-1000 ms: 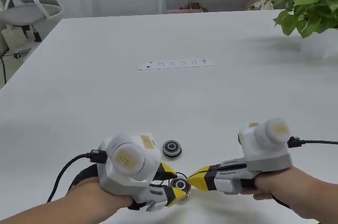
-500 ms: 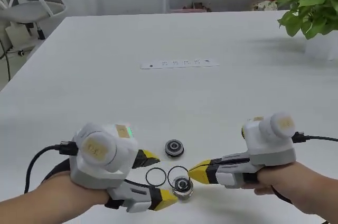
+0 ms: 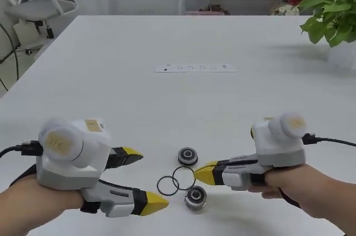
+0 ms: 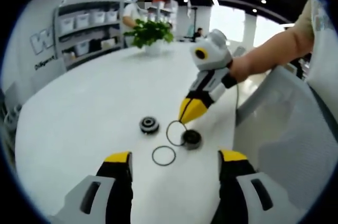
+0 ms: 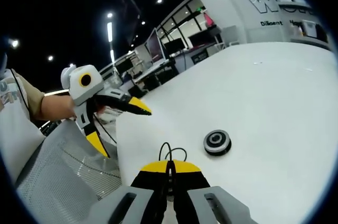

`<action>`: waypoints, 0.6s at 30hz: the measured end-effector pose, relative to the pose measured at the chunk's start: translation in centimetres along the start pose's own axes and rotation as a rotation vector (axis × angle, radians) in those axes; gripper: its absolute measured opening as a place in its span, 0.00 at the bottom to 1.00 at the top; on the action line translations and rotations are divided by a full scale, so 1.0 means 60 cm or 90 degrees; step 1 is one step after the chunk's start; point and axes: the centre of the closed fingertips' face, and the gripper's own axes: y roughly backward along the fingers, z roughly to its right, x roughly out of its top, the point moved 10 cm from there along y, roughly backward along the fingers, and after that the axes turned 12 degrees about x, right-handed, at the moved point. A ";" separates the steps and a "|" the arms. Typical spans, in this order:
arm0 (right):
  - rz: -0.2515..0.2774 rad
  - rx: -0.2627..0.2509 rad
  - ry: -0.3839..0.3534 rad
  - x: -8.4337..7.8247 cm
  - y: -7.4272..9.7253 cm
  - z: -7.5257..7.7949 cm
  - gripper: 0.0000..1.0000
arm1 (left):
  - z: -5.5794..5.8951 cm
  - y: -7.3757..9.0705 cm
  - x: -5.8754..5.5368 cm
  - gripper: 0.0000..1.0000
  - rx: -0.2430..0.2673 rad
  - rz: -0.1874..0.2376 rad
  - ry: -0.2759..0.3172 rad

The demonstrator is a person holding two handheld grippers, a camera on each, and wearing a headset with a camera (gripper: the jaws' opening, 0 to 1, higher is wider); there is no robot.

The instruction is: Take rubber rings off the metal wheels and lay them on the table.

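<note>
The right gripper (image 3: 201, 173) is closed, its yellow tips pinching the edge of a thin black held rubber ring (image 3: 183, 177); in the right gripper view the ring (image 5: 171, 152) rises as a loop from between the shut jaws (image 5: 170, 167). Whether this ring touches the white table (image 3: 167, 108) cannot be told. A second, loose rubber ring (image 3: 167, 185) lies flat on the table just left of it, and the two outlines overlap in the head view. The near metal wheel (image 3: 195, 197) sits just nearer than the right gripper's tips, and the far metal wheel (image 3: 188, 156), with a dark outer band, sits just beyond the rings. The left gripper (image 3: 143, 179) hovers to the left with its jaws spread wide and nothing between them; its own view looks past the yellow tips (image 4: 175, 156) at the loose ring (image 4: 163, 155), the held ring (image 4: 176, 131) and both wheels (image 4: 149, 125) (image 4: 191, 138). Farther across the table lies a white power strip (image 3: 192, 68), with a green plant (image 3: 334, 2) at the far right.
</note>
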 end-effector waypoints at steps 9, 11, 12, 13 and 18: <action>-0.020 0.009 -0.002 0.011 -0.030 0.003 0.00 | -0.016 0.021 -0.010 0.74 0.024 0.002 0.017; -0.023 0.011 -0.005 0.011 -0.037 0.004 0.00 | -0.019 0.026 -0.012 0.75 0.031 0.003 0.021; -0.026 0.011 -0.005 0.011 -0.041 0.006 0.00 | -0.021 0.027 -0.013 0.75 0.032 0.003 0.023; -0.029 0.011 -0.007 0.010 -0.043 0.008 0.00 | -0.022 0.028 -0.014 0.76 0.034 0.002 0.024; -0.036 0.009 -0.024 0.006 -0.055 0.016 0.00 | -0.027 0.033 -0.019 0.77 0.041 0.001 0.029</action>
